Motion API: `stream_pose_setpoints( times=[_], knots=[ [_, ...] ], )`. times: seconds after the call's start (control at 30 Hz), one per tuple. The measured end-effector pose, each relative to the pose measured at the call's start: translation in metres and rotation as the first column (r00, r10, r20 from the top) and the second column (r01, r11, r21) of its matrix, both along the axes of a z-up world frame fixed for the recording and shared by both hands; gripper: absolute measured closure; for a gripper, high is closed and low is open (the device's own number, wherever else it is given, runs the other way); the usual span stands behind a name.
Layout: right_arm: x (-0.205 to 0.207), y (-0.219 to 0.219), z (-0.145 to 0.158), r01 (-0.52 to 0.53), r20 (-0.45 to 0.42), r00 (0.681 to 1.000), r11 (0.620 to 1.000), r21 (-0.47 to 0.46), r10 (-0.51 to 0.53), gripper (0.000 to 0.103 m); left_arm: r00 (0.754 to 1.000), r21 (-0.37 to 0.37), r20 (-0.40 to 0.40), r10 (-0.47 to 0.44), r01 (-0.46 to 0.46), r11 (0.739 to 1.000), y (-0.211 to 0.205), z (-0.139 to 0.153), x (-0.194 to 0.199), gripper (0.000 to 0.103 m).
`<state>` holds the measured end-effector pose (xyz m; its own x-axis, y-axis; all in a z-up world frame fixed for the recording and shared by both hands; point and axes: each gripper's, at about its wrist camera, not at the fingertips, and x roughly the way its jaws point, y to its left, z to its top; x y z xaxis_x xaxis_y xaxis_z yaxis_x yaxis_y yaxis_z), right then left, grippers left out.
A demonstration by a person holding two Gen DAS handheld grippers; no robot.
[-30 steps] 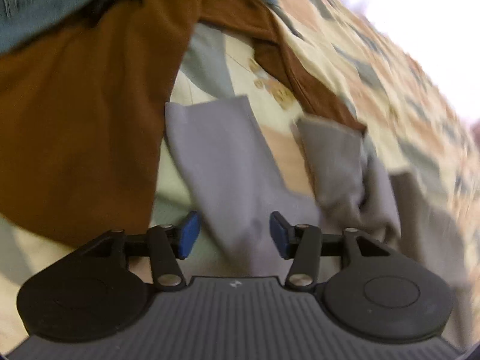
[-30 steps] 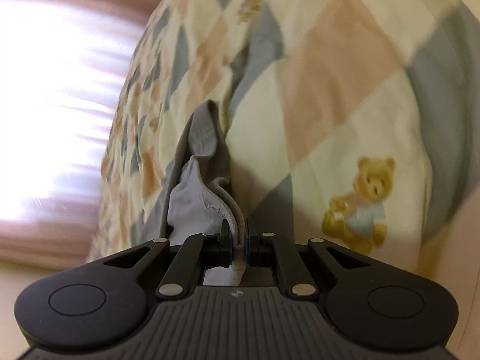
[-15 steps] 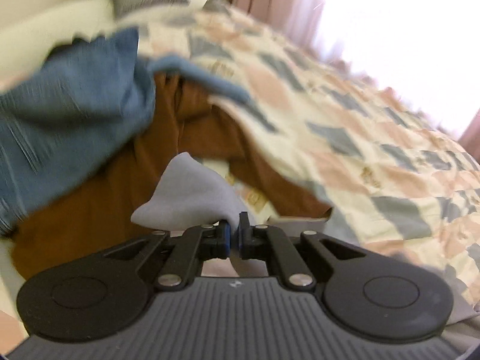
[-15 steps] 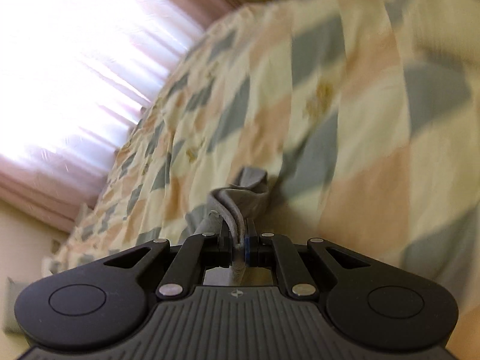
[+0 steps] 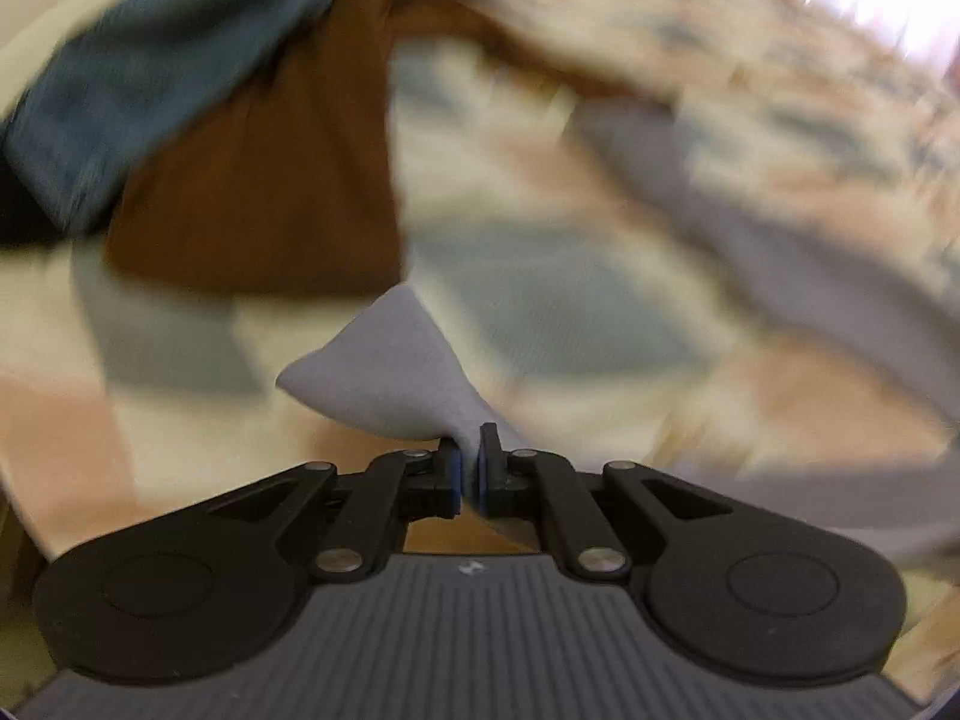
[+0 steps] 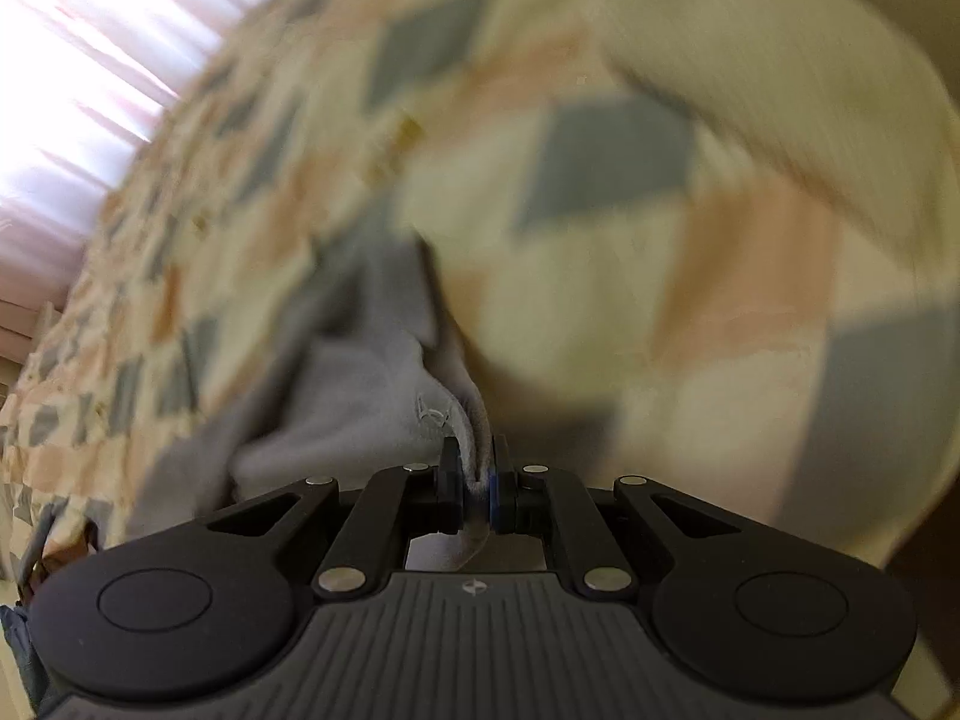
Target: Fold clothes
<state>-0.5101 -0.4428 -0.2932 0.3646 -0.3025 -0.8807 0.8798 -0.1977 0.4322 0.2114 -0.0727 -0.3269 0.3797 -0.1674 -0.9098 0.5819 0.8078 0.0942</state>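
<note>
While both frames are blurred, the grey garment is clear enough: it is pinched at two places and lifted above the patchwork quilt. In the left wrist view a corner of it stands up as a small peak directly in front of the left gripper, whose fingers are closed tight on the cloth. In the right wrist view another edge, with a small stitched mark, passes between the fingers of the right gripper, also closed on it, and the rest of the cloth trails away to the left over the quilt.

I judge that the step in hand is carrying or spreading the garment between the two grips, before any fold is made. The next move calls for pulling the two held points apart so the cloth becomes flat, then lowering it on a free part of the quilt.

Beyond the left gripper lie a brown garment and a blue garment, probably waiting; another grey shape on the right is too blurred to name.
</note>
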Motion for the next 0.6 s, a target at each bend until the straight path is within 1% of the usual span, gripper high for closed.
stream_pose_setpoints(
  times=[0.07, 0.1, 0.13, 0.2, 0.23, 0.3, 0.33, 0.4, 0.43, 0.5, 0.53, 0.6],
  knots=[
    [-0.012, 0.019, -0.024, 0.031, 0.003, 1.0, 0.999, 0.045, -0.031, 0.096, 0.998, 0.038, -0.024, 0.049, -0.049, 0.998, 0.017, -0.022, 0.001, 0.098],
    [-0.017, 0.025, -0.035, 0.042, 0.0, 0.999, 0.998, 0.056, -0.042, 0.095, 0.997, 0.045, -0.026, 0.072, -0.071, 0.996, 0.023, -0.028, 0.004, 0.097],
    [-0.02, 0.028, -0.044, 0.054, 0.002, 0.999, 0.996, 0.065, -0.054, 0.095, 0.996, 0.035, -0.028, 0.085, -0.084, 0.996, 0.026, -0.03, 0.007, 0.097],
    [-0.027, 0.032, -0.059, 0.077, 0.009, 0.997, 0.994, 0.077, -0.078, 0.095, 0.997, 0.005, -0.003, 0.083, -0.083, 0.997, 0.024, -0.018, 0.012, 0.097],
    [-0.027, 0.032, -0.058, 0.079, 0.022, 0.997, 0.995, 0.065, -0.08, 0.095, 0.997, -0.011, 0.016, 0.071, -0.071, 0.997, 0.021, -0.01, 0.013, 0.097],
    [-0.026, 0.031, -0.045, 0.059, 0.045, 0.997, 0.998, 0.016, -0.06, 0.095, 0.998, -0.052, 0.057, 0.04, -0.037, 0.998, 0.013, 0.015, 0.017, 0.097],
    [-0.026, 0.031, -0.037, 0.049, 0.057, 0.997, 0.999, -0.008, -0.049, 0.095, 0.997, -0.078, 0.066, 0.036, -0.031, 0.997, 0.009, 0.026, 0.021, 0.097],
    [-0.026, 0.03, -0.023, 0.033, 0.082, 0.996, 0.999, -0.03, -0.03, 0.095, 0.995, -0.105, 0.1, 0.018, -0.008, 0.994, 0.003, 0.048, 0.028, 0.097],
    [-0.026, 0.03, -0.018, 0.026, 0.092, 0.996, 0.999, -0.028, -0.023, 0.095, 0.993, -0.099, 0.121, 0.002, 0.01, 0.995, 0.0, 0.055, 0.029, 0.097],
    [-0.025, 0.03, -0.009, 0.012, 0.108, 0.994, 1.0, -0.024, -0.01, 0.095, 0.988, -0.06, 0.151, -0.02, 0.03, 0.998, -0.001, 0.058, 0.033, 0.097],
    [-0.023, 0.031, -0.01, 0.005, 0.109, 0.994, 1.0, -0.014, -0.004, 0.095, 0.988, -0.04, 0.155, -0.022, 0.029, 0.999, 0.0, 0.057, 0.036, 0.097],
    [-0.02, 0.036, -0.018, -0.011, 0.104, 0.995, 1.0, 0.021, 0.009, 0.095, 0.992, 0.013, 0.128, -0.014, 0.013, 1.0, 0.006, 0.042, 0.042, 0.097]
  ],
)
